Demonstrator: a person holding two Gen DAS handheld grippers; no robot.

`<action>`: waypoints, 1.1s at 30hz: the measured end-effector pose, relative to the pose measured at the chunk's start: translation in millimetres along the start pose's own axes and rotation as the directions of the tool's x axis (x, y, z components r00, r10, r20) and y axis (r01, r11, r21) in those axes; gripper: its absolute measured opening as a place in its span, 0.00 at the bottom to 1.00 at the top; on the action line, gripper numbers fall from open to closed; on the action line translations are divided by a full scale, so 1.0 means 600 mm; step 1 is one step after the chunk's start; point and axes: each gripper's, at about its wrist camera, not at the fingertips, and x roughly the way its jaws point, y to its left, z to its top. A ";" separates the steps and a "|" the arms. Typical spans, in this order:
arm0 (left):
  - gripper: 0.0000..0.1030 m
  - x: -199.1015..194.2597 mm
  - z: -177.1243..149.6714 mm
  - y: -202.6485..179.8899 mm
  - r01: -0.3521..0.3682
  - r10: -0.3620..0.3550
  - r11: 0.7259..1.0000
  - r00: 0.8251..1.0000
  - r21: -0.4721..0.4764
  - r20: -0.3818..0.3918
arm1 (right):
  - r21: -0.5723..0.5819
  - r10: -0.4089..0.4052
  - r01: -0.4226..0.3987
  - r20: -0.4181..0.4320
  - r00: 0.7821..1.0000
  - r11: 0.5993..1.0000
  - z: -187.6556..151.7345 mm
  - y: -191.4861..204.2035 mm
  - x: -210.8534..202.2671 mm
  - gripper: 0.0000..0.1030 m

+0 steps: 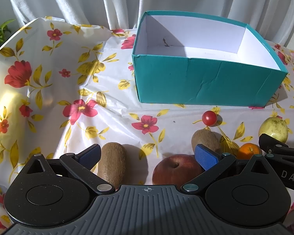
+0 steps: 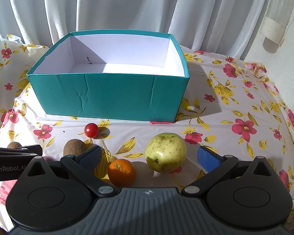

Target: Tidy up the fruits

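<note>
Nearest the front edge of the table [image 2: 245,101], the left gripper [image 1: 147,156] hung wide open and empty over a kiwi [image 1: 112,162] and a red apple [image 1: 175,169], while the right gripper [image 2: 149,156] gaped equally wide, holding nothing, around an orange [image 2: 122,172] and a green apple [image 2: 165,151]. Just beyond lay a second kiwi [image 2: 74,147] and a cherry tomato [image 2: 91,130]. Farther back the open teal box [image 2: 111,96] stood on the floral cloth [image 1: 49,78] toward the rear edge, before white curtains [image 2: 127,5].
</note>
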 end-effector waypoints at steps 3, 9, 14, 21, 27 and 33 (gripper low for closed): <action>1.00 0.002 0.001 0.002 0.001 -0.001 1.000 1.000 -0.003 -0.005 | -0.001 0.001 -0.001 -0.001 1.000 1.000 0.000 0.000 0.000 1.00; 1.00 0.004 0.001 0.005 0.001 -0.001 1.000 1.000 -0.005 -0.008 | -0.003 0.010 -0.010 0.003 1.000 1.000 0.001 0.001 -0.002 1.00; 1.00 0.002 -0.001 0.013 0.019 -0.019 1.000 1.000 -0.019 -0.001 | 0.003 0.029 -0.029 0.007 1.000 1.000 0.001 -0.002 -0.003 1.00; 1.00 -0.001 0.000 0.030 0.013 -0.012 1.000 1.000 -0.028 0.019 | 0.021 0.039 -0.040 0.017 0.999 0.999 0.000 -0.013 -0.007 1.00; 1.00 -0.005 -0.020 0.067 0.127 -0.125 0.991 0.991 -0.032 0.057 | 0.040 0.115 -0.119 0.100 0.988 0.992 -0.010 -0.029 -0.025 1.00; 1.00 -0.004 -0.053 0.096 0.202 -0.199 0.979 0.977 -0.027 0.082 | -0.002 0.174 -0.176 0.173 0.969 0.984 -0.021 -0.030 -0.028 1.00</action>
